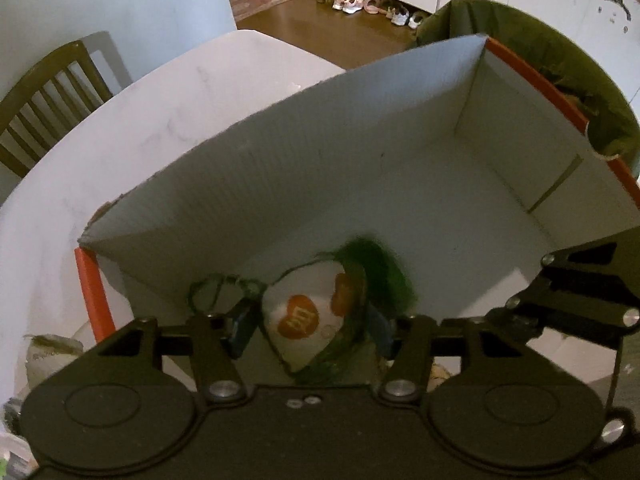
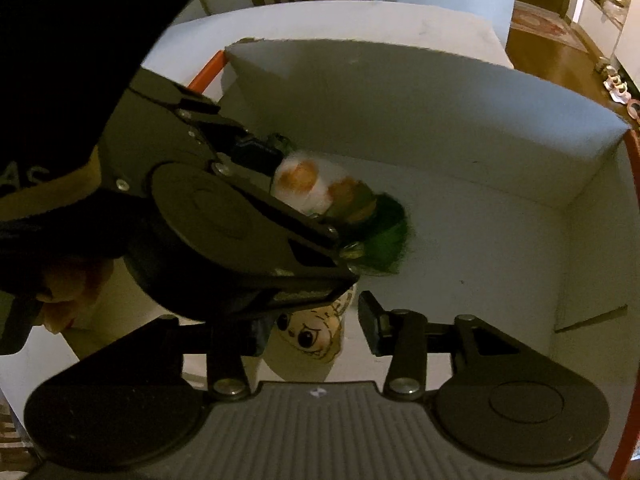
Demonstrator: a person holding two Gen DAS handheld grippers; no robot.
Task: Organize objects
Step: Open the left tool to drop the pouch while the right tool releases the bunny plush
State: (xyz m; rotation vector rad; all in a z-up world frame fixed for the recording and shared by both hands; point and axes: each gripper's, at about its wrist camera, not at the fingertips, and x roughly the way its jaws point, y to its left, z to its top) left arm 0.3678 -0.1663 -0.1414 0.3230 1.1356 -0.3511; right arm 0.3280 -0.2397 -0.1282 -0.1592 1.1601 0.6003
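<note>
Inside smooth white corrugated box (image 1: 320, 168), soft fringed pouch (image 1: 308, 316)

A wooden chair (image 1: 52, 92) stands beside the white table (image 1: 168, 112); shoes (image 1: 360, 2), seemingly paired, line the far wall.

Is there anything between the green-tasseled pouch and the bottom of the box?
Nothing visible. The pouch sits between the left gripper's fingers over the box's bare white floor.
</note>
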